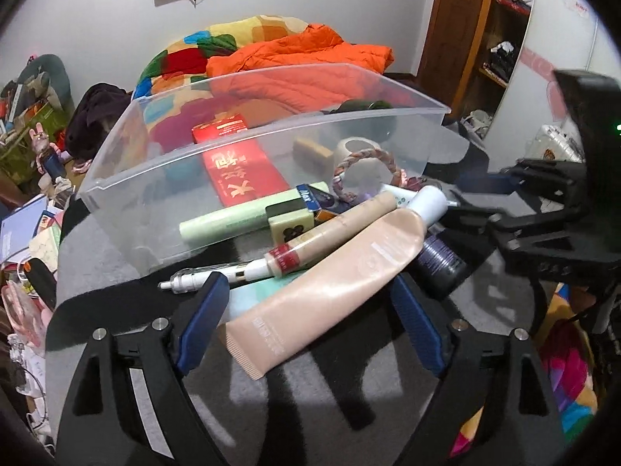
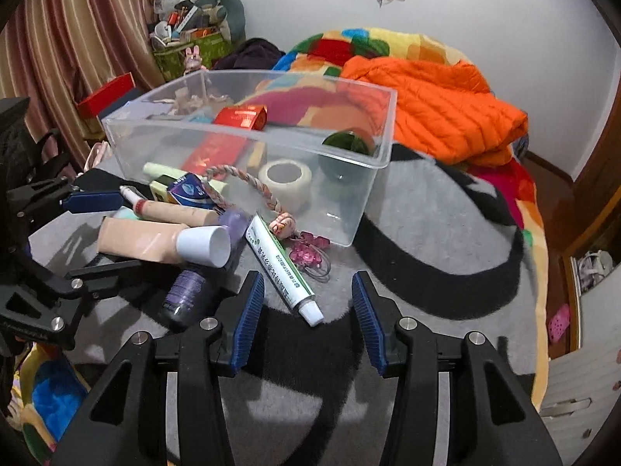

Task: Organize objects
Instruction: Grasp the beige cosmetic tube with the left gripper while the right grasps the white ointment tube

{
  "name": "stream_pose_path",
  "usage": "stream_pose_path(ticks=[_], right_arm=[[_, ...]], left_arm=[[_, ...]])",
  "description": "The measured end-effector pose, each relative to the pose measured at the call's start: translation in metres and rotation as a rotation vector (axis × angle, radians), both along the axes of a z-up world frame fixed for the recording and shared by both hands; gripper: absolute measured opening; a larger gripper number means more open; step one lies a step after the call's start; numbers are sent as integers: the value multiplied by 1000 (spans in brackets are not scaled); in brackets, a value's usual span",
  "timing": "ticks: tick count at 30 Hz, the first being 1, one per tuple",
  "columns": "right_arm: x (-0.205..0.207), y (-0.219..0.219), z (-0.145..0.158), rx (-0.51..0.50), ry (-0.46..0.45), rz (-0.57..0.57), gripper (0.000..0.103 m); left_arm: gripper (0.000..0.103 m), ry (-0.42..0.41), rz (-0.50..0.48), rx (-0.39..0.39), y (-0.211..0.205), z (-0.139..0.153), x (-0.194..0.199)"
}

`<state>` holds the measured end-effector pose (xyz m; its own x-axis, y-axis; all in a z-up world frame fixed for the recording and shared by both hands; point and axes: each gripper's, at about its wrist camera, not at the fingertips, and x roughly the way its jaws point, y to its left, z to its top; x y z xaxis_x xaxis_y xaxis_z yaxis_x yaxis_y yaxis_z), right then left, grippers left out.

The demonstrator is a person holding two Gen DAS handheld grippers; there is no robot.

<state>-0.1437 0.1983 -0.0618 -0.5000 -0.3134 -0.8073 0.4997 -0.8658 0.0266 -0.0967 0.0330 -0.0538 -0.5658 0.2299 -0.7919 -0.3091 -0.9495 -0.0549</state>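
The left hand-held gripper is spread wide, one finger on each side of the large beige tube, which lies diagonally between them; the pads do not appear to press it yet, so nothing is held. This straddling position suits a pinch across the tube's flat body, judged to be the next pick. The right hand-held gripper is likewise wide open and empty, hovering just behind the green-and-white ointment tube, whose white cap points toward its fingers. Both tools face the clear plastic bin that stands directly ahead on the grey-and-black blanket, a sensible target for the loose items piled against its near wall. Loose items ahead of the grippers, counted: one beige tube, one slimmer beige tube with a red band, one white pen, one dark purple bottle, one ointment tube, one pale green tube, one small cream block with a dark flower mark, one blue packet, one braided rope ring and one pink trinket. Inside the bin: one roll of white tape, one green round object, one small red box and one long red packet. Further contents are too unclear to count.
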Motion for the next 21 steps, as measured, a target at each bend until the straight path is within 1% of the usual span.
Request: stream_pose_path(ticks=[1, 2, 3, 4, 5, 6, 7, 8, 9, 11, 13, 16, 19, 21], right_arm=[[-1, -1, -3, -3, -12, 0, 43], [-2, -1, -5, -11, -20, -1, 39], [-1, 0, -7, -21, -32, 2, 35], [0, 1, -8, -30, -34, 1, 30], [2, 2, -8, -35, -29, -3, 27], [3, 3, -8, -42, -32, -3, 24], [5, 4, -7, -56, -38, -3, 23], [6, 6, -6, -69, -42, -2, 22], [9, 7, -6, -75, -45, 2, 21], [13, 7, -6, -70, -39, 7, 18], [19, 7, -6, -68, -38, 15, 16], [28, 7, -4, -77, -40, 24, 15], [37, 11, -3, -95, -50, 30, 15], [42, 15, -3, -120, -70, 34, 15]], left_arm=[[83, 4, 0, 2, -1, 0, -1], [77, 12, -1, 3, -1, 0, 1], [68, 24, 1, -3, -1, 1, 5], [65, 30, -2, -6, -1, 2, 9], [58, 31, -5, -6, -1, 3, 11], [48, 25, -12, 2, -2, 4, 14], [42, 14, -23, 12, -3, 4, 19], [30, 0, -29, 18, -4, 4, 21], [27, -24, -31, 25, -5, 2, 24], [27, -15, -17, 15, -7, 1, 31], [27, -26, -3, 21, -12, 2, 38], [24, -45, -2, 41, -19, 4, 49], [24, -75, -3, 28, -24, 4, 60], [25, -92, -16, 41, -28, 5, 64]])
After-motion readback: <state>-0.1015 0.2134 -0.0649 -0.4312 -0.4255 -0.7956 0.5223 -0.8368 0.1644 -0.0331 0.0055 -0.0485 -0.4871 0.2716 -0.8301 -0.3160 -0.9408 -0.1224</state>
